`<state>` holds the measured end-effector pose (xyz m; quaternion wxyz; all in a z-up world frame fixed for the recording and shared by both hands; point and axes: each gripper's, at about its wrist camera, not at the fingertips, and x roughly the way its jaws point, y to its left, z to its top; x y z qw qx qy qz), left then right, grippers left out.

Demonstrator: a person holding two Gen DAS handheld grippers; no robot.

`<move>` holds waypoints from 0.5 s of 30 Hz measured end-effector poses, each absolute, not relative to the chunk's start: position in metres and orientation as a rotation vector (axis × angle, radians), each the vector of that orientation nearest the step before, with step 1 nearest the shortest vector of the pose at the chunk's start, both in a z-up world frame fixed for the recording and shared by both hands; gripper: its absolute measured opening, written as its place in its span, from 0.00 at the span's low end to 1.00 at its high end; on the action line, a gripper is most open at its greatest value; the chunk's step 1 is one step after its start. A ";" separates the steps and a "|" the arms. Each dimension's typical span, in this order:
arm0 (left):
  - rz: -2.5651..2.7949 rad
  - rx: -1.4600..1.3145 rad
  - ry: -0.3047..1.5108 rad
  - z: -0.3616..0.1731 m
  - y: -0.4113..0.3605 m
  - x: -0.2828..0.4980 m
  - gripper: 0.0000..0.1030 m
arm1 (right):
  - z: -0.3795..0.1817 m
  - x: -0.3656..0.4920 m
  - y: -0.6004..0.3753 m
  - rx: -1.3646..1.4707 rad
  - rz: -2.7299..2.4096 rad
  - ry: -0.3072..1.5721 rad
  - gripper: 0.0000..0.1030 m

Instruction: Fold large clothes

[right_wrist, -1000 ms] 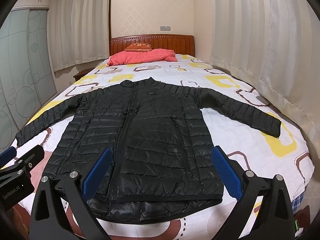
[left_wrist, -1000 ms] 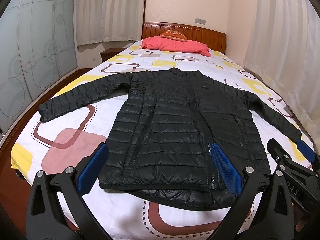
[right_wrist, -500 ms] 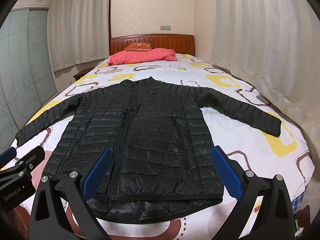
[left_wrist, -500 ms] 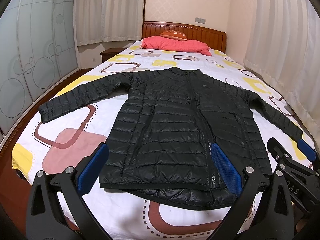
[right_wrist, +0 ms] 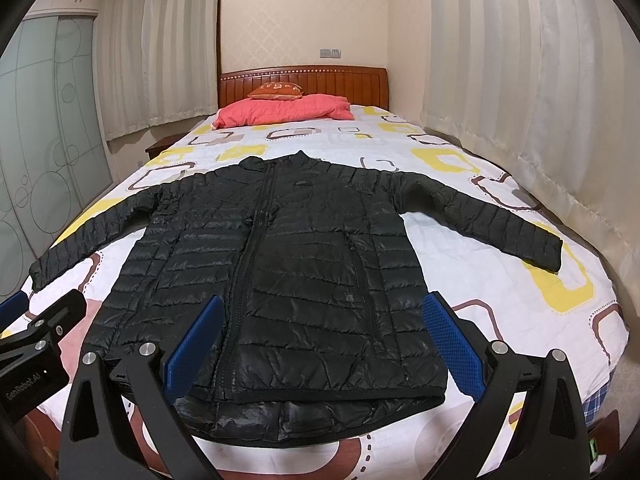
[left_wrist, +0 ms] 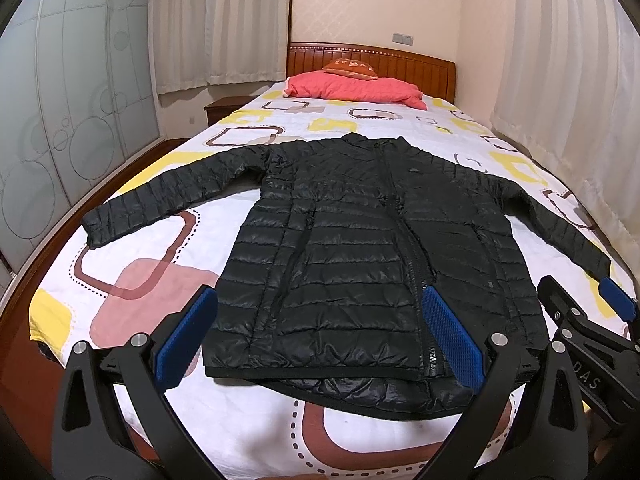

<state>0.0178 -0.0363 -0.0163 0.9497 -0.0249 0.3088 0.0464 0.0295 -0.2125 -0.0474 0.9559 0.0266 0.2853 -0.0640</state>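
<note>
A black quilted puffer jacket [left_wrist: 360, 248] [right_wrist: 288, 272] lies flat and face up on the bed, zipped, both sleeves spread out sideways, hem toward me. My left gripper [left_wrist: 318, 334] hovers open above the hem's left half, nothing between its blue pads. My right gripper [right_wrist: 320, 340] hangs open over the hem's right half, also empty. Each gripper shows at the edge of the other's view: the right gripper [left_wrist: 592, 320] at the right edge, the left gripper [right_wrist: 36, 320] at the left edge.
The bed sheet [left_wrist: 140, 280] is white with yellow, pink and brown squares. A red pillow [left_wrist: 352, 88] lies by the wooden headboard [right_wrist: 304, 80]. Curtains [right_wrist: 520, 80] run along the right side; glass wardrobe doors [left_wrist: 60, 120] and a nightstand [left_wrist: 224, 108] stand left.
Both views have shifted only slightly; the jacket lies as before and both grippers stay open.
</note>
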 end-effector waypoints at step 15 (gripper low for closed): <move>0.104 -0.046 0.613 -0.013 -0.030 0.019 0.98 | -0.048 0.030 -0.213 0.056 -0.132 0.577 0.96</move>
